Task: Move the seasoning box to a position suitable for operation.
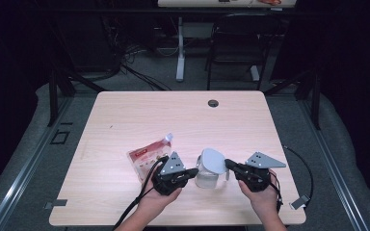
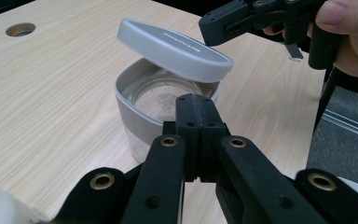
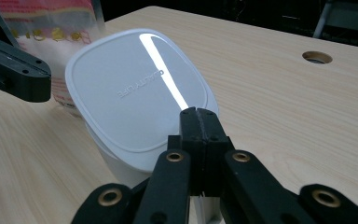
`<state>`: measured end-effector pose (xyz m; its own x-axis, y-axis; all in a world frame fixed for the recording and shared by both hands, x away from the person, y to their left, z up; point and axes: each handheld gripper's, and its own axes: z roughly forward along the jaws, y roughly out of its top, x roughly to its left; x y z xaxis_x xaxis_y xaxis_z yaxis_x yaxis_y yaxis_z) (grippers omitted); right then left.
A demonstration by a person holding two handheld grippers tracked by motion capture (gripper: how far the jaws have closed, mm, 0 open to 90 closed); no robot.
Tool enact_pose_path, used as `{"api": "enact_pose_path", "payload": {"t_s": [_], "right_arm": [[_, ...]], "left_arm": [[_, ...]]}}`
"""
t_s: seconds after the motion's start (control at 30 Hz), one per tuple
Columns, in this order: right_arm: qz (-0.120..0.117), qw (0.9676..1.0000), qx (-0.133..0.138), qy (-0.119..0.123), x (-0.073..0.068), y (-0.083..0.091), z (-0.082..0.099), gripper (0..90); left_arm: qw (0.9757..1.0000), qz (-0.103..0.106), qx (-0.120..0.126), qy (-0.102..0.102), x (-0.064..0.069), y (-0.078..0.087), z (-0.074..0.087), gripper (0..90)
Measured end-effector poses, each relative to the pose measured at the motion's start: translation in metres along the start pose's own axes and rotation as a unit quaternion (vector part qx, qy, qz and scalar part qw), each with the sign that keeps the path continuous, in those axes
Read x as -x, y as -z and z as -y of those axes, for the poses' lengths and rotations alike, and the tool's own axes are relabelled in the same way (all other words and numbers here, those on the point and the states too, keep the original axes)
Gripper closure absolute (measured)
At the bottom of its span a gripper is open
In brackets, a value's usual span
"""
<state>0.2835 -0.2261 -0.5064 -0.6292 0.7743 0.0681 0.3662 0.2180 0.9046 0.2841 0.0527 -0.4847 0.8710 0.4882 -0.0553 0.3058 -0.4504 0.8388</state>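
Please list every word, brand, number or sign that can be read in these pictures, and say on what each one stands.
"QUALITY LIFE": embossed on the grey lid of the container; in the right gripper view it appears upside down.
Lid lettering in the left gripper view: too blurred to read.
Print on the red pouch: too small and blurred to read.

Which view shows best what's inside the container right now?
The left gripper view: it looks under the tilted lid into the container, showing pale powder. In the right gripper view the lid hides the inside; in the high view the container is too small to tell.
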Motion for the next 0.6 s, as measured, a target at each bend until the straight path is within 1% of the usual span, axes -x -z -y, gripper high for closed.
{"api": "enact_pose_path", "payload": {"t_s": [0.03,0.07,0.27,0.53,0.6], "right_arm": [[-0.001,1.0,0.0,-0.003,0.0,0.0,0.0,90.0],[0.002,1.0,-0.008,-0.002,0.001,0.0,0.001,90.0],[0.002,0.9999,-0.012,0.0,0.001,-0.002,0.002,90.0],[0.003,0.9999,-0.014,0.001,0.001,-0.003,0.003,90.0],[0.002,0.9999,-0.017,-0.001,0.001,-0.003,0.003,90.0]], "left_arm": [[1.0,0.0,0.0,-0.001,0.0,-0.002,0.0,90.0],[1.0,-0.002,-0.001,-0.001,0.0,-0.003,-0.001,90.0],[1.0,0.001,0.002,0.006,-0.001,-0.012,-0.003,90.0],[0.9999,0.009,0.012,0.005,0.003,-0.015,-0.007,90.0],[0.9999,0.01,0.013,0.002,0.005,-0.016,-0.009,90.0]]}}
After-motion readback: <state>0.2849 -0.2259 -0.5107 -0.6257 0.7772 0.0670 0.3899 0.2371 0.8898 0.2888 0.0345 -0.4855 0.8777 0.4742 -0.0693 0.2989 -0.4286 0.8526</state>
